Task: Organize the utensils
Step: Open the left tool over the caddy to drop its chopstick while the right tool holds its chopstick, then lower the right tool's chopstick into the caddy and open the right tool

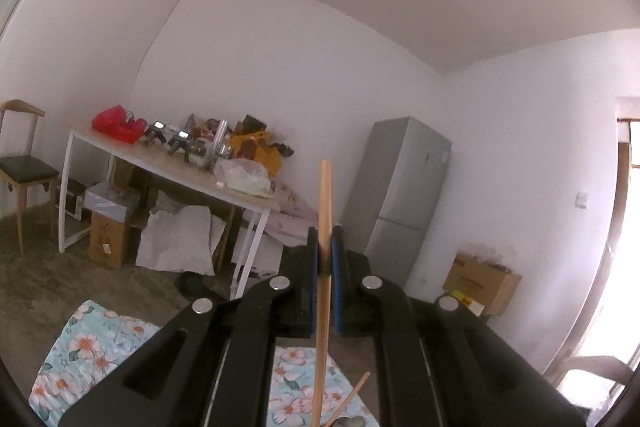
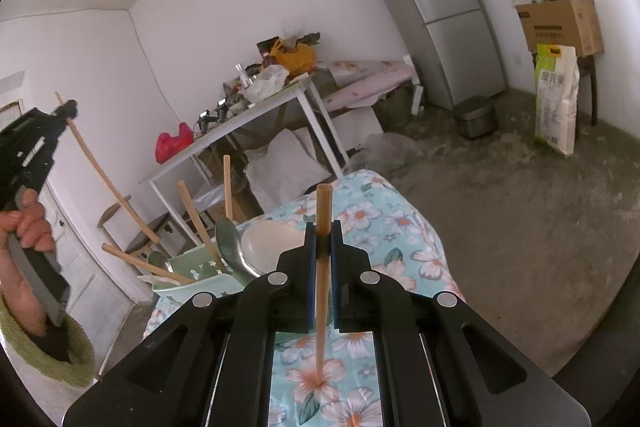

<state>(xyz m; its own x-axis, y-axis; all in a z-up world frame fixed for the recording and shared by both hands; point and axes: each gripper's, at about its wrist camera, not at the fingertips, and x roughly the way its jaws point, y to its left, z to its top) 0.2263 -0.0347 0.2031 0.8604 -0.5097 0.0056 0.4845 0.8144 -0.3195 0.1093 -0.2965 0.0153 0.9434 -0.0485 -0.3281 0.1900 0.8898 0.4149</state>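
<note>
Both grippers are clamped on wooden chopsticks. In the left wrist view the left gripper (image 1: 325, 251) pinches a chopstick (image 1: 325, 211) between its blue pads; the stick stands nearly upright through the centre of the frame, above a floral cloth (image 1: 88, 343) at the bottom. In the right wrist view the right gripper (image 2: 324, 243) grips a second chopstick (image 2: 323, 215), its lower tip over the same flowered cloth.

At the left edge of that view a hand (image 2: 28, 227) in a green cuff holds the left gripper high, its chopstick slanting down toward a green bowl (image 2: 188, 259) at lower centre-left. The bowl holds more chopsticks and a metal spoon (image 2: 230, 239); a white bowl (image 2: 268, 239) sits just beside it.

Beyond the cloth lies a rough grey-brown floor. A cluttered white table (image 2: 240, 123) stands against the white wall, a grey fridge (image 2: 436, 7) in the upper right corner, with a cardboard box (image 2: 560, 23) and a white sack (image 2: 556, 103) further right.
</note>
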